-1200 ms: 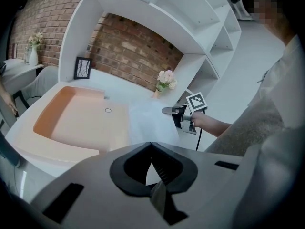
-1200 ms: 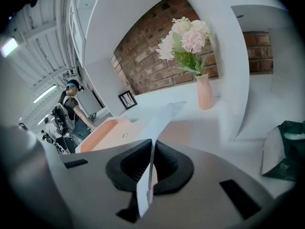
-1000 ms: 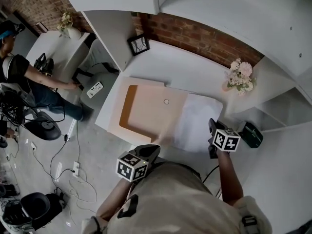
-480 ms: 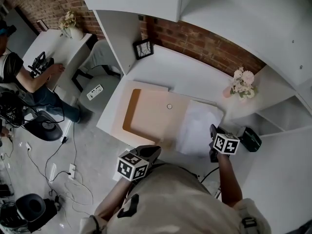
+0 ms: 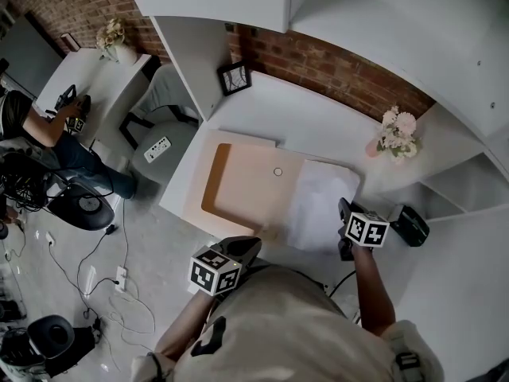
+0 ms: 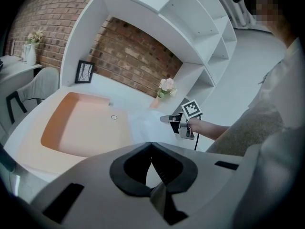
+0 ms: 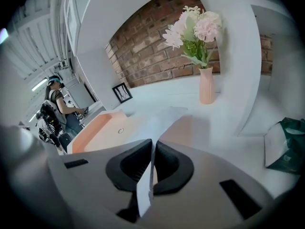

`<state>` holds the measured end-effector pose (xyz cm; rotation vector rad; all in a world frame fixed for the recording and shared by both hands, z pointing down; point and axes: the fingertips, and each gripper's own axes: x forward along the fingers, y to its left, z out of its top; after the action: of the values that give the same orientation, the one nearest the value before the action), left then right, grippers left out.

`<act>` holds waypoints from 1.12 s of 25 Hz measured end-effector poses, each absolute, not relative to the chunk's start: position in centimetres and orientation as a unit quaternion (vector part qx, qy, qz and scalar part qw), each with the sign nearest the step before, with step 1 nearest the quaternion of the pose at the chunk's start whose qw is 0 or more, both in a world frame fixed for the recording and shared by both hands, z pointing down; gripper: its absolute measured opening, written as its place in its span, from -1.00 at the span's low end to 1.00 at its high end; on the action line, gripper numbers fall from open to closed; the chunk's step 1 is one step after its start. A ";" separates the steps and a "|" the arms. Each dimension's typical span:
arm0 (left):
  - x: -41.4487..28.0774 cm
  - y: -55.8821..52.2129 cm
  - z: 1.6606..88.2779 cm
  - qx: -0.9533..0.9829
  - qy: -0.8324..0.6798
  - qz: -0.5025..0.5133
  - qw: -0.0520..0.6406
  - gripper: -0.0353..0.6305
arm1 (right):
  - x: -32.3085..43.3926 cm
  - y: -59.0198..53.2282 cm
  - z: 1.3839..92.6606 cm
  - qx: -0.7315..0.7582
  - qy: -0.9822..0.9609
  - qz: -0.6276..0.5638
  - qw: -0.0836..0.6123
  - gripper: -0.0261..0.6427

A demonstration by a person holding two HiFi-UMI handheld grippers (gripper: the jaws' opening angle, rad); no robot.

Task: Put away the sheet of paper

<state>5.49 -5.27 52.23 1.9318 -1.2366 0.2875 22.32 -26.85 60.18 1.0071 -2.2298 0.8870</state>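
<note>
A white sheet of paper [image 5: 318,201] lies on the white desk, its left part over the right side of an open peach folder [image 5: 246,185]. My right gripper [image 5: 343,207] is shut on the sheet's right edge. In the right gripper view the paper [image 7: 159,120] runs out from between the shut jaws [image 7: 153,142] toward the folder [image 7: 102,123]. My left gripper [image 5: 253,243] sits at the folder's front edge, jaws shut [image 6: 151,144] with a thin pale strip between them. The left gripper view shows the folder [image 6: 81,128], the paper [image 6: 143,123] and the right gripper [image 6: 167,119].
A pink vase of flowers [image 5: 394,134] stands at the back right, a black picture frame [image 5: 235,76] against the brick wall, and a green box [image 5: 409,225] right of my right gripper. White shelves rise overhead. A grey chair [image 5: 163,118] and a seated person [image 5: 32,122] are left.
The head view has shifted a little. Both grippers keep their places at the folder and the paper. The person on the left has moved their hands to their desk.
</note>
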 end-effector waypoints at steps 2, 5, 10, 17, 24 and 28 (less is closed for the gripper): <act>5.3 -5.2 52.2 0.764 -0.491 0.115 0.403 -0.84 | 22.1 -26.9 60.1 0.373 -0.826 0.329 0.265 -0.84; 5.0 -5.2 52.3 0.763 -0.493 0.116 0.402 -0.84 | 21.8 -26.9 60.4 0.371 -0.827 0.330 0.264 -0.84; 4.8 -5.1 52.4 0.763 -0.494 0.115 0.399 -0.84 | 21.4 -26.9 60.4 0.373 -0.825 0.336 0.259 -0.84; 4.1 -5.1 52.5 0.763 -0.498 0.114 0.396 -0.84 | 20.4 -26.8 60.7 0.365 -0.827 0.341 0.256 -0.84; 3.5 -5.0 52.3 0.762 -0.504 0.109 0.391 -0.84 | 19.0 -26.9 60.1 0.362 -0.831 0.341 0.250 -0.84; 3.0 -5.0 52.1 0.762 -0.506 0.102 0.390 -0.84 | 18.2 -26.8 59.9 0.359 -0.832 0.340 0.251 -0.84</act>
<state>2.97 -4.96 52.09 1.9374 -1.2871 0.2598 18.23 -26.84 59.86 0.9768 -2.2652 0.9244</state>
